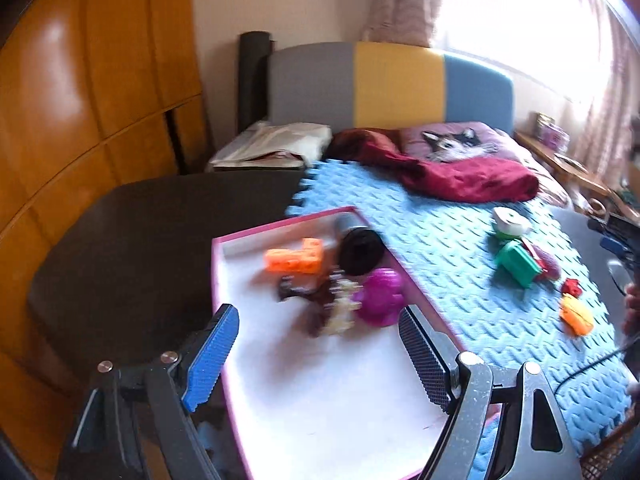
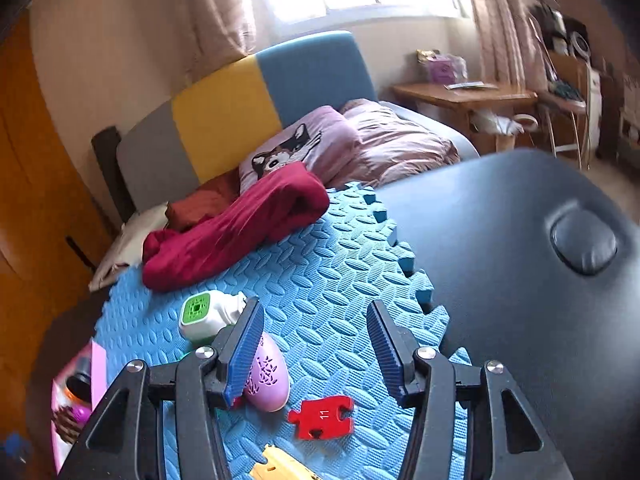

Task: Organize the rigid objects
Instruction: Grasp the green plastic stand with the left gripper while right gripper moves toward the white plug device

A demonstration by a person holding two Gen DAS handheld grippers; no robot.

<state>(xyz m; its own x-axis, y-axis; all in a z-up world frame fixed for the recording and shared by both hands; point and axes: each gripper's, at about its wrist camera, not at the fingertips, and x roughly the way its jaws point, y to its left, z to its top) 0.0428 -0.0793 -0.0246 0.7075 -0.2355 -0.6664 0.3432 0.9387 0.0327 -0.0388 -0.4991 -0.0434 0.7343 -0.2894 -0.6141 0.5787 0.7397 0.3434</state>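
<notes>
the left gripper [image 1: 320,344] hangs over the pink box [image 1: 320,400], jaws apart, empty — some toys already sit inside. the right gripper [image 2: 316,344], jaws apart too, is above the mat [image 2: 320,264] near the red piece [image 2: 322,416], likely next.

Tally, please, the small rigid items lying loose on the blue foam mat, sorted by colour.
White and green: 1, device
Green: 1, block
Pink: 1, oval case
Red: 1, puzzle piece
Orange-yellow: 1, flat toy
Total: 5
A red sliver beside the block is too unclear to count.
</notes>
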